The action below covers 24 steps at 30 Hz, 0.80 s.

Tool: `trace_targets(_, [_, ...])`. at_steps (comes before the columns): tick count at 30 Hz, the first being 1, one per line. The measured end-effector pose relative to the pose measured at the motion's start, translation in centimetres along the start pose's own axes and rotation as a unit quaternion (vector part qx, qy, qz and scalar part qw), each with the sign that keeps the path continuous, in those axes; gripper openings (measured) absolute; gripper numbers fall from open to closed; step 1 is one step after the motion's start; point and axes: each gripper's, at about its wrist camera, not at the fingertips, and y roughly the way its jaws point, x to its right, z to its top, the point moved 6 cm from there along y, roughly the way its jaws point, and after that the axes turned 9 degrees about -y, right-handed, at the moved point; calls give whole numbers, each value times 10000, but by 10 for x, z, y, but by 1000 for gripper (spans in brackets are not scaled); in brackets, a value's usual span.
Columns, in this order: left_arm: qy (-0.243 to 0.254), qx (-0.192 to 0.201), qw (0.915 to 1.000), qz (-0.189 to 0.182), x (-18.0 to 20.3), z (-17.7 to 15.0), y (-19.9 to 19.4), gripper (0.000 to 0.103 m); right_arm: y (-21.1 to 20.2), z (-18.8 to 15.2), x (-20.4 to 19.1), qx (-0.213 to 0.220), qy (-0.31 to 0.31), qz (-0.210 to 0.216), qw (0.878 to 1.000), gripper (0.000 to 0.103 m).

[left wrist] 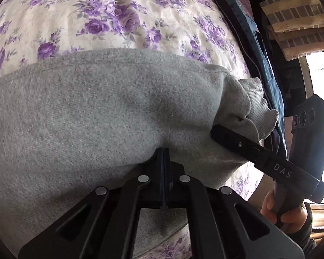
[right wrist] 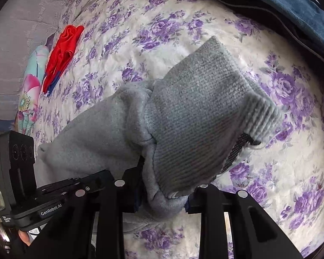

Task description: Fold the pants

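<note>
Grey fleece pants (left wrist: 101, 112), bunched and partly folded, ribbed cuff (right wrist: 260, 116) outermost, on floral bedspread (left wrist: 118, 17)

Pants (right wrist: 183, 116) lie on bed (right wrist: 280, 172), in middle. Left gripper (left wrist: 163, 151) at near edge of pants; right gripper (left wrist: 213, 129) beside it on right, at cuff (left wrist: 254, 105). Cloth (right wrist: 60, 56) and pillow (right wrist: 32, 86) far left on bed, well apart from pants. Blanket (right wrist: 280, 4) behind pants, along far edge.

I'm looking at a home bedroom: a bed under a cream bedspread (right wrist: 123, 49) printed with purple roses, a floral pillow (right wrist: 31, 86) at its edge, a red garment (right wrist: 62, 51) lying loose, a window (left wrist: 321, 82) glowing beside a brick-pattern curtain (left wrist: 298, 17).
</note>
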Motion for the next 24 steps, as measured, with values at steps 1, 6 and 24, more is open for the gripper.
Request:
trace_targets(1, [-6, 20, 10000, -19, -1, 1, 0, 2, -2, 1, -2, -9, -38, -98, 9999, 28])
trace_targets(6, [-109, 165, 9998, -52, -8, -5, -26, 1, -31, 9, -38, 364, -745, -639, 9945, 24])
trace_targets(24, [-2815, 2071, 9291, 1206, -307, -98, -237, 1, 1, -40, -286, 537, -4646, -1222, 8754, 24])
